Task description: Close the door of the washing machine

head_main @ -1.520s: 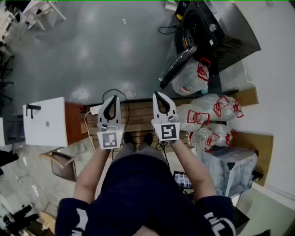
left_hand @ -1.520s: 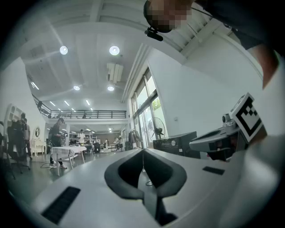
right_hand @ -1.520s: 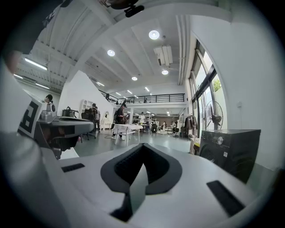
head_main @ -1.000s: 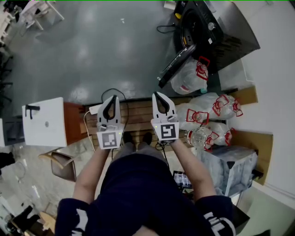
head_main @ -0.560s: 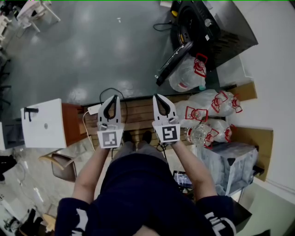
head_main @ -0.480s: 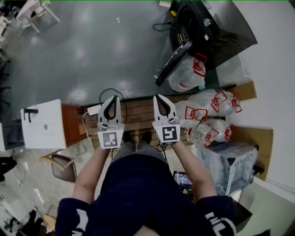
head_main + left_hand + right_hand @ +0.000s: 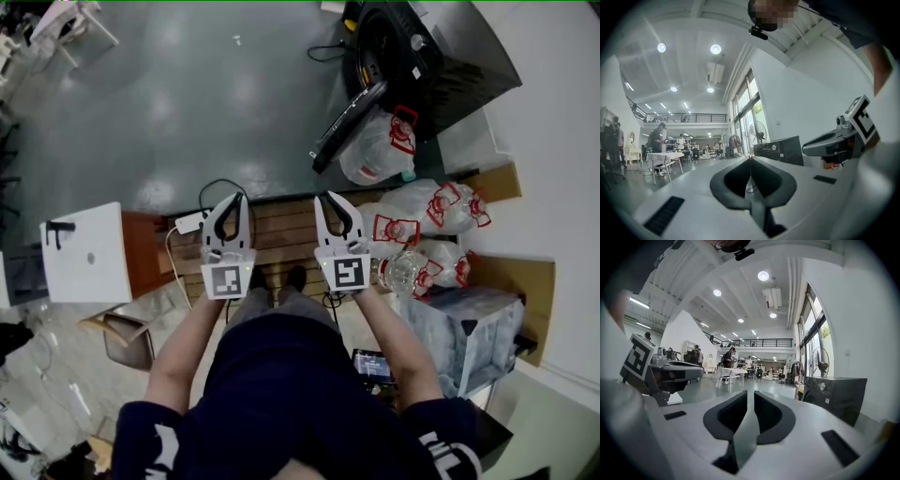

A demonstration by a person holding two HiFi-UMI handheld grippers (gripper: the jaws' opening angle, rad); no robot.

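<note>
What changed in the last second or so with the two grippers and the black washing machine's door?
Both the left gripper and right gripper edged slightly rightward in the head view; nothing was grasped or released. The black washing machine's door stays open, both grippers empty.

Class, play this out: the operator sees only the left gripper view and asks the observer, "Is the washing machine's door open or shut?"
Observer: Open. In the head view the door swings out from the washing machine.
Operator: Anything beside it?
Observer: A clear plastic bag with red print lies right next to the door.
Operator: And the right gripper?
Observer: The right gripper is well apart from the door, its jaws slightly apart with nothing between them.
</note>
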